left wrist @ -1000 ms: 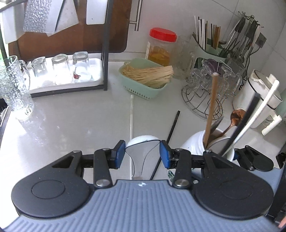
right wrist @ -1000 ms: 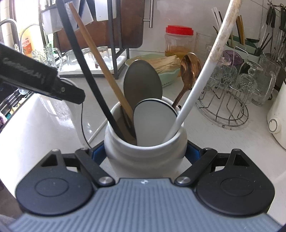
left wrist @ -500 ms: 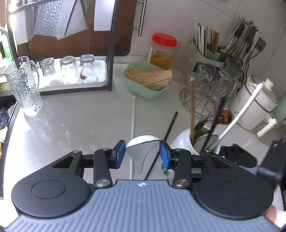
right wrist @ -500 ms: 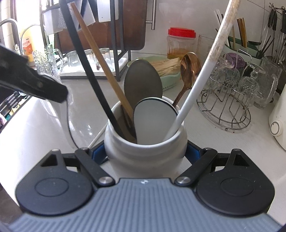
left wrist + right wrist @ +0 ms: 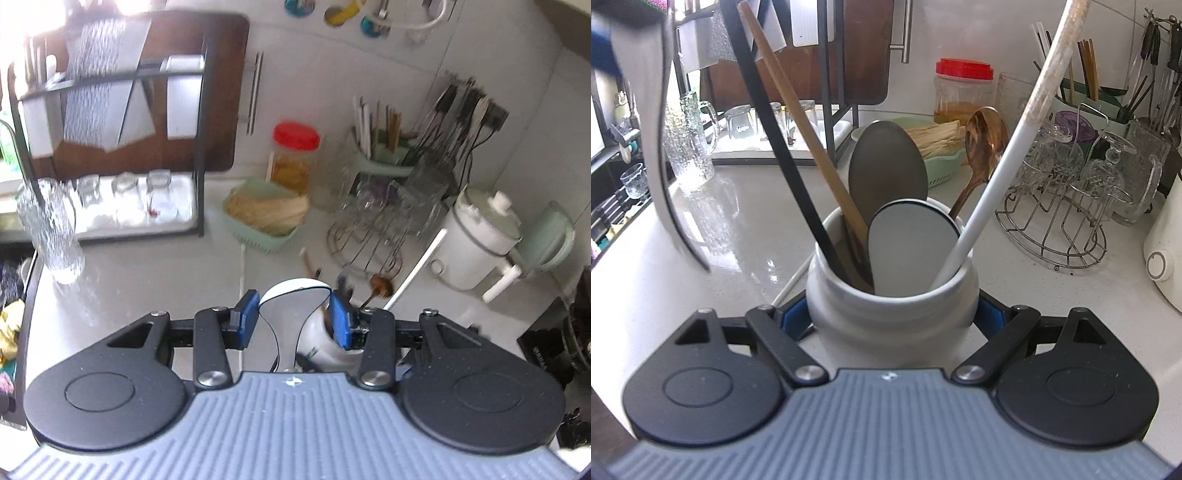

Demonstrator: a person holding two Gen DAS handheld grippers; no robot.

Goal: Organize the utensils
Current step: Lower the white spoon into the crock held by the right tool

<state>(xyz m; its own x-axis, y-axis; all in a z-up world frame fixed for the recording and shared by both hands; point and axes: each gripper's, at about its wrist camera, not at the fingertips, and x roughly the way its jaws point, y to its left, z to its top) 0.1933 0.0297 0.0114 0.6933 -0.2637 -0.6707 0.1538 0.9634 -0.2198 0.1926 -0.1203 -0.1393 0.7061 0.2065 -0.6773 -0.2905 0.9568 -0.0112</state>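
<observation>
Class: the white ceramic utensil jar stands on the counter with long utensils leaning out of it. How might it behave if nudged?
The white ceramic jar looks thick-walled, so probably heavy and stable. Its long white ladle handle and black utensil lean far out, so it might tip. The glossy counter looks slick; it may slide.

Both wrist views angle down—sharing the jar (image 5: 892,310), left blurry.
</observation>
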